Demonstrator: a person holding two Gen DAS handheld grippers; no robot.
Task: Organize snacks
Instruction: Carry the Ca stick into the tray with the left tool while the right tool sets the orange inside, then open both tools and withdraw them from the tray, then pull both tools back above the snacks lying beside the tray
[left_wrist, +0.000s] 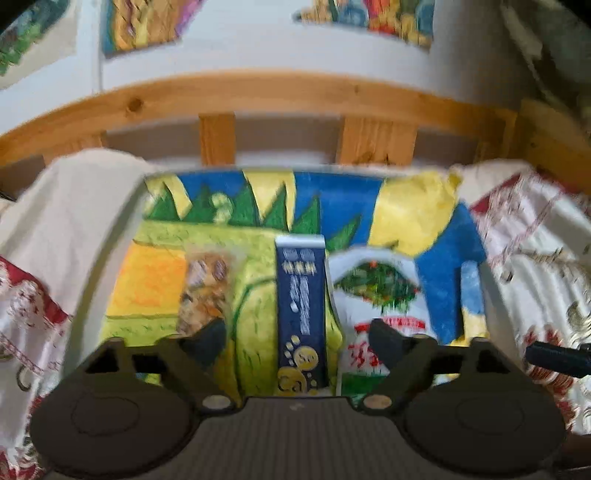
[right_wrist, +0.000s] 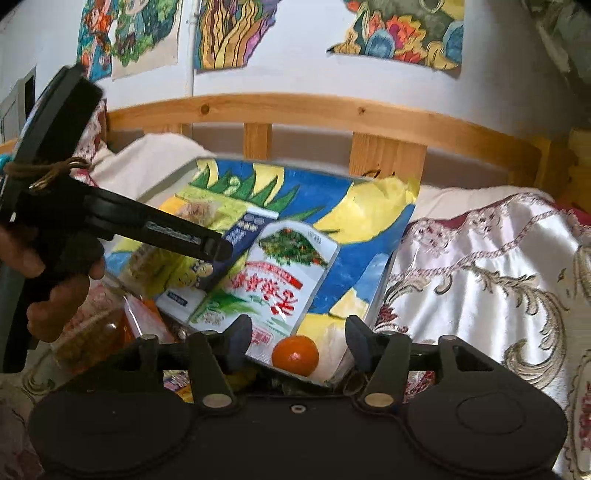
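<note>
Left gripper (left_wrist: 295, 332): jaws spread wide, nothing between the pads. They stand to either side of the navy packet (left_wrist: 301, 314) without touching it, which reads as a release, the packet laid down lengthwise.

Right gripper (right_wrist: 299, 338): jaws part open, empty, framing the orange (right_wrist: 295, 355), which sits loose just ahead of them at 12 o'clock. No pad presses it.

Snacks, on the painted board (right_wrist: 347, 229):
- Navy packet, centre, long axis toward 12 o'clock.
- White pouch (left_wrist: 376, 291), at its 3 o'clock, edges touching or nearly so; hard to tell in the blur.
- Clear bag of mixed snacks (left_wrist: 205, 288), at its 9 o'clock, a little apart.
- Orange, at the board's 6 o'clock edge, beside the white pouch's lower corner.

The row suggests sorting side by side; the orange looks not yet placed.

Board rests tilted on the bed (right_wrist: 480, 266), against its wooden rail (right_wrist: 314, 107). More packets (right_wrist: 147, 321) lie off the board at 8 o'clock, presumably waiting.
</note>
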